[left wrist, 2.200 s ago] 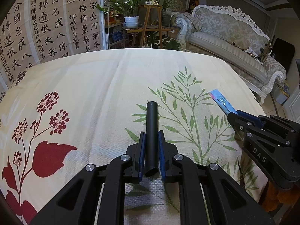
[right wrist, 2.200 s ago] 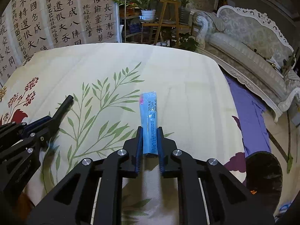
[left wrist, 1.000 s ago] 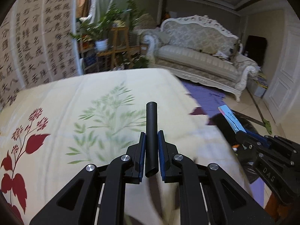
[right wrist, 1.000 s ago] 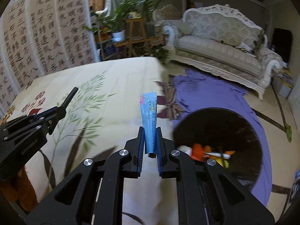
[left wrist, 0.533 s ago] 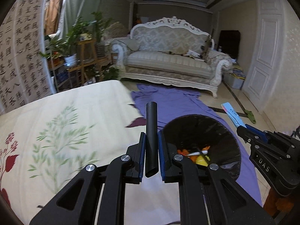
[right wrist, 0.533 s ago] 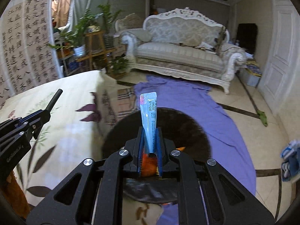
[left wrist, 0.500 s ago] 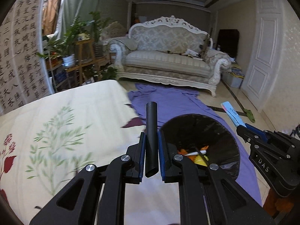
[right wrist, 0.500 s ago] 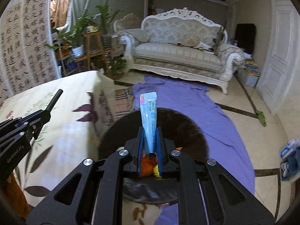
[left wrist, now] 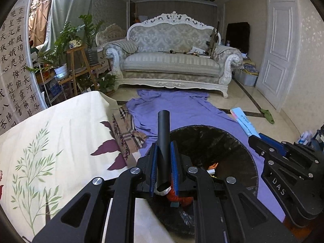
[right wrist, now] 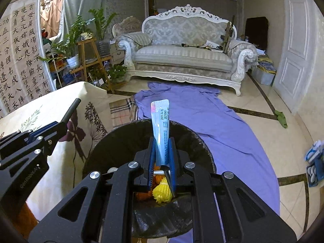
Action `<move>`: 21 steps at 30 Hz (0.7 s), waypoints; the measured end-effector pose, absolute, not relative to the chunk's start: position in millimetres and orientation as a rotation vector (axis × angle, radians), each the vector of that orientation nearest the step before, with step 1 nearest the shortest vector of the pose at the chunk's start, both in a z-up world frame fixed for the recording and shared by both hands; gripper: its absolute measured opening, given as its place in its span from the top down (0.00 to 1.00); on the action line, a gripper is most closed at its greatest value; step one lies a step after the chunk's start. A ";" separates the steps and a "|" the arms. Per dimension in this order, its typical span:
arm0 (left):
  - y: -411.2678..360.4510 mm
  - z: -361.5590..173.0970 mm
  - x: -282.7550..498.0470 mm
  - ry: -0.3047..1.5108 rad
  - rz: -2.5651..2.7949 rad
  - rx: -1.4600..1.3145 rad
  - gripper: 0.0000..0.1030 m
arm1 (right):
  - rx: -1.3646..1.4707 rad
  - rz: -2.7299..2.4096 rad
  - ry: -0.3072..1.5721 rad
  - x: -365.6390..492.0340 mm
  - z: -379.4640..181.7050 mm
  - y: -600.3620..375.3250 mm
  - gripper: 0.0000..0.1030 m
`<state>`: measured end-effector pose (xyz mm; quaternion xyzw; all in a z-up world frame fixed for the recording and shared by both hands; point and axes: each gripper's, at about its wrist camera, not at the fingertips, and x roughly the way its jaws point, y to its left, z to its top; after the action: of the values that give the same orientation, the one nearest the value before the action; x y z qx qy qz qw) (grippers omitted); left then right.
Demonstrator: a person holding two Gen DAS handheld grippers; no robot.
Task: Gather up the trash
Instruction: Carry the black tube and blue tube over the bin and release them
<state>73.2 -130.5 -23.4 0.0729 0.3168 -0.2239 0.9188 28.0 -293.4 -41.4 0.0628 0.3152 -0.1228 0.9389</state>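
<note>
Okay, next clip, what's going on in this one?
A person is clearing trash with a handheld tool in each hand. The left tool is shut on a black tube, and the right tool is shut on a light blue sachet. Both are held over the open mouth of a black-lined trash bin standing on a purple cloth beside the floral-covered table. Orange and yellow waste already lies in the bin. Neither item has been dropped yet.

Left gripper (left wrist: 164,163) clamps the black tube (left wrist: 163,139) above the black-lined bin (left wrist: 239,151); right gripper (left wrist: 253,137) alongside pinches a blue sachet (left wrist: 243,119).
</note>
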 end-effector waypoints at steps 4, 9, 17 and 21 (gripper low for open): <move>-136.7 -28.4 80.6 0.669 -0.457 0.149 0.86 | 0.144 -0.256 0.656 33.4 -47.9 -300.0 0.87; -139.9 -34.2 84.1 0.694 -0.450 0.162 0.58 | 0.166 -0.271 0.665 39.2 -55.0 -304.9 0.73; -134.5 -34.3 83.9 0.694 -0.424 0.137 0.28 | 0.190 -0.309 0.657 35.0 -53.5 -313.0 0.56; -134.6 -32.7 81.5 0.689 -0.422 0.141 0.26 | 0.183 -0.332 0.637 26.7 -48.5 -313.1 0.41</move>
<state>81.5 -134.6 -32.7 0.0687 0.3348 -0.2049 0.9172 26.7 -313.1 -48.5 0.0892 0.3112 -0.1624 0.9321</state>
